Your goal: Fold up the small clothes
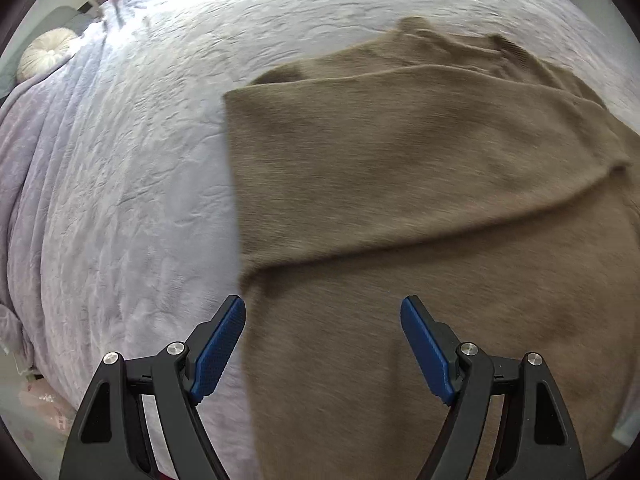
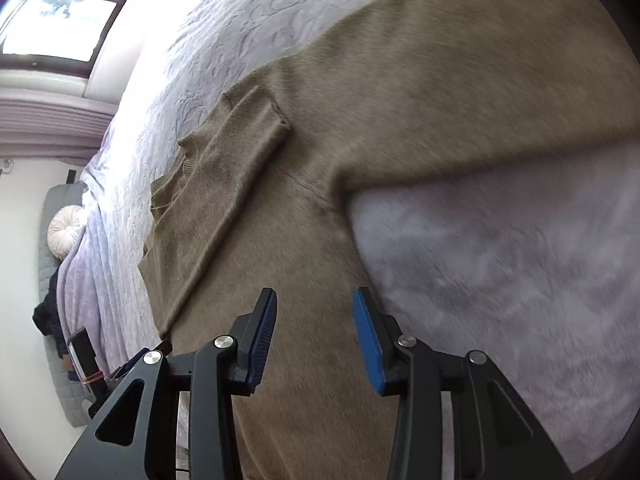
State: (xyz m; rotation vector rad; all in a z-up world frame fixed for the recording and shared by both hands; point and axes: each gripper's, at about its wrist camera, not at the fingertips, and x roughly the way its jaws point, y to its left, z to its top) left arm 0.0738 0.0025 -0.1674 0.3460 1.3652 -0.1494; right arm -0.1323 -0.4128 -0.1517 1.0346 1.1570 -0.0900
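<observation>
Left wrist: both tools gape empty above brown sweater on lilac bedspread

No readable text, label, brand, number or sign shows in either wrist view.

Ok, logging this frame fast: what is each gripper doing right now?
Left gripper: open, holding nothing, over the brown sweater.
Right gripper: open, holding nothing, over the sweater's right edge.
</observation>
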